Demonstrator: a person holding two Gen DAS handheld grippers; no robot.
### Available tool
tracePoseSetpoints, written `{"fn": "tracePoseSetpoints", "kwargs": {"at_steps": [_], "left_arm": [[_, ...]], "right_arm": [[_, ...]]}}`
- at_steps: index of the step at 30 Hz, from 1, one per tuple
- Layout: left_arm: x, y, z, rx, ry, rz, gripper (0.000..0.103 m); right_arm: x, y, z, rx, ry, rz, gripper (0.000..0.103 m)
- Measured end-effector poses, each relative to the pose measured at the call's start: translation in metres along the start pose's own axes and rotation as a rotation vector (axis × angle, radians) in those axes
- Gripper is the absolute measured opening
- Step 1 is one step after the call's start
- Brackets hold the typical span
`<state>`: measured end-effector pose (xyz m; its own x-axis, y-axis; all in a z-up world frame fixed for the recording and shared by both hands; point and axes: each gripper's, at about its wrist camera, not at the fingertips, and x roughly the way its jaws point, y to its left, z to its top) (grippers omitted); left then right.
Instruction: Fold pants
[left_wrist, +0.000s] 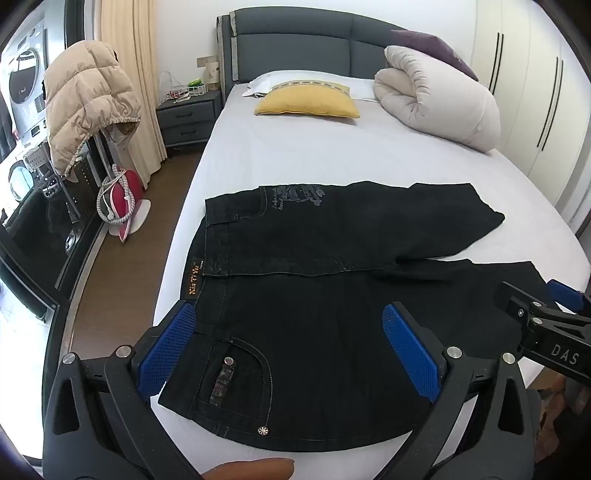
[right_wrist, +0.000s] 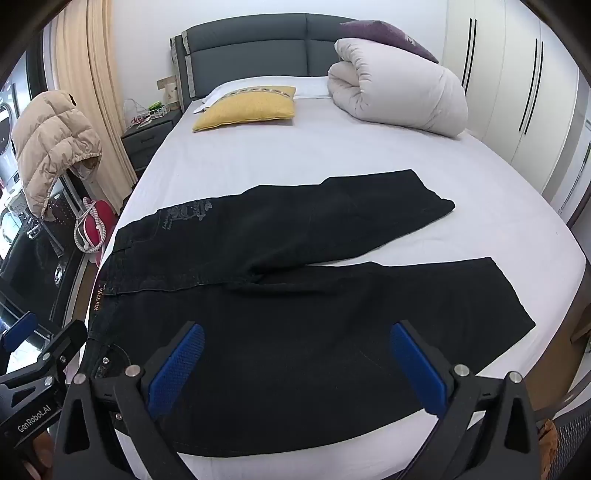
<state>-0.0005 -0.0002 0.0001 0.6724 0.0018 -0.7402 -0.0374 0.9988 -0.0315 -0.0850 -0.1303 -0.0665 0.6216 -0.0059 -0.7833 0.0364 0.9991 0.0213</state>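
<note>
both jaws stand wide apart with nothing gripped: the left gripper (left_wrist: 291, 350) hangs over the waist of the black pants (left_wrist: 332, 288), the right gripper (right_wrist: 295, 369) over a leg. the pants lie flat, legs spread, on the white bed (right_wrist: 258, 155).

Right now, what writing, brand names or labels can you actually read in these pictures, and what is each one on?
"DAS": on the right gripper, seen at the edge of the left wrist view.
"GenRobot.AI": on the left gripper, seen at the edge of the right wrist view.
Orange waistband label on the black pants: lettering too blurred to read surely.
Grey print near the far pocket: too small to read.
</note>
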Motion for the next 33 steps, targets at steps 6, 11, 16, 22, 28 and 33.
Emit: {"fn": "tracePoseSetpoints", "kwargs": {"at_steps": [6,11,16,22,28,33], "left_arm": [[-0.0026,-0.0001,-0.0022,-0.002,0.000,0.000,0.103],[-0.0011,0.0032,-0.0012,-0.004,0.005,0.002,0.103],[0.0002,0.0047,-0.0018,-0.005,0.003,0.006,0.103],[0.0019,0.0023,-0.0016,-0.002,0.004,0.009,0.103],[0.0020,0.0024,-0.0019,-0.002,0.005,0.010,0.103],[0.0026,0.0033,-0.0050,-0.004,0.005,0.011,0.103]], "right_arm": [[0.0021,-0.0001,-0.0025,-0.006,-0.003,-0.002,0.103],[-0.0015,0.0008,0.0004,-0.010,0.000,-0.008,0.103],[-0.0006,0.0032,0.0001,-0.009,0.003,-0.011,0.103],[0.0007,0.0020,-0.0018,-0.009,0.002,-0.011,0.103],[0.0025,0.0030,-0.0034,-0.010,0.003,-0.011,0.103],[0.0039,0.0027,-0.0078,-0.010,0.003,-0.013,0.103]]}}
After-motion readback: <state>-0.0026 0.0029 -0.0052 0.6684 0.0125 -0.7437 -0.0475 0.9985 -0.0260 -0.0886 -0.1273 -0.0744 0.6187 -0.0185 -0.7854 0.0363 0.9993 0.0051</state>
